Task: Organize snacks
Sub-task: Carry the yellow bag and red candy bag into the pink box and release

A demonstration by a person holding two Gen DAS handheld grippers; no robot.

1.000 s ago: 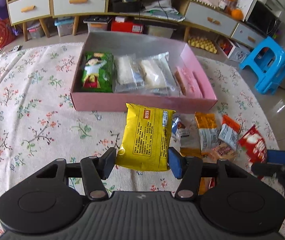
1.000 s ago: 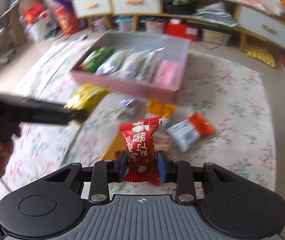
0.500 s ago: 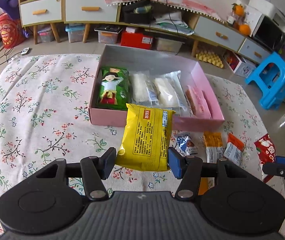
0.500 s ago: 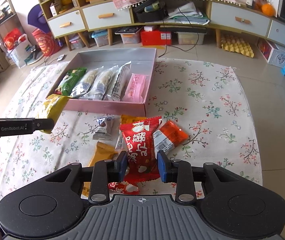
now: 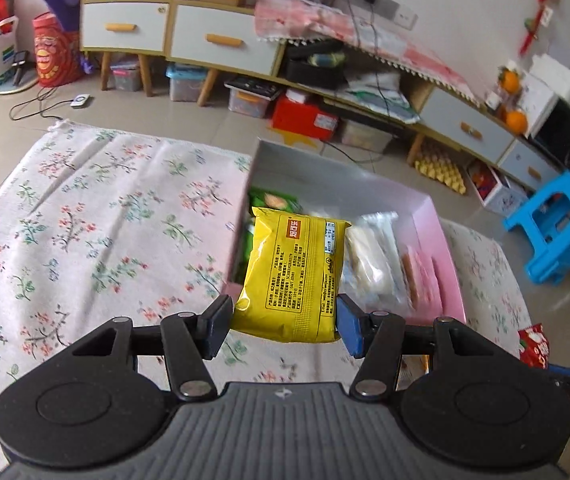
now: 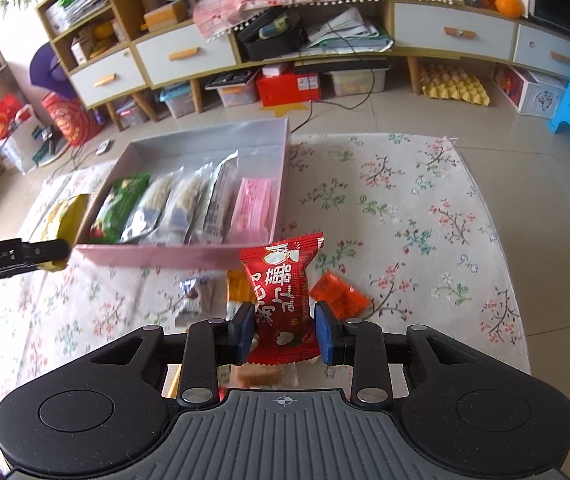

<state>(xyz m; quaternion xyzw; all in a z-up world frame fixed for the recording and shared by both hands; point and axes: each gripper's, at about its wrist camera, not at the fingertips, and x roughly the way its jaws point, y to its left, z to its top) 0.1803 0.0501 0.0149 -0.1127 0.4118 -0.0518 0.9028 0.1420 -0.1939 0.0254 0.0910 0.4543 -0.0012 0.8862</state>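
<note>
You have the yellow packet (image 5: 295,276) clamped by its lower end in the left gripper (image 5: 284,326), jaws part-way closed against its two sides, and the red packet (image 6: 283,300) pinched the same way in the right gripper (image 6: 284,334), whose jaws stand narrow on it. Ahead of the left jaws lies the pink box (image 5: 447,258); it seems to be where both packets belong, with the green packet (image 6: 119,206), the clear-wrapped ones and the pink one already lined up inside. Carry the yellow packet over the near wall before you let go, and aim for the strip just left of the green packet, since that looks to be the only free room at that end. Keep the grip firm, as the packet stands tall above the pads and could tip. Bring the red packet past the loose snacks below its jaws, toward the box's right end. Compared with a second ago, the box now sits closer and more to the right beyond the left jaws, and the right view is sharp where it was blurred; both grips are unchanged.
</note>
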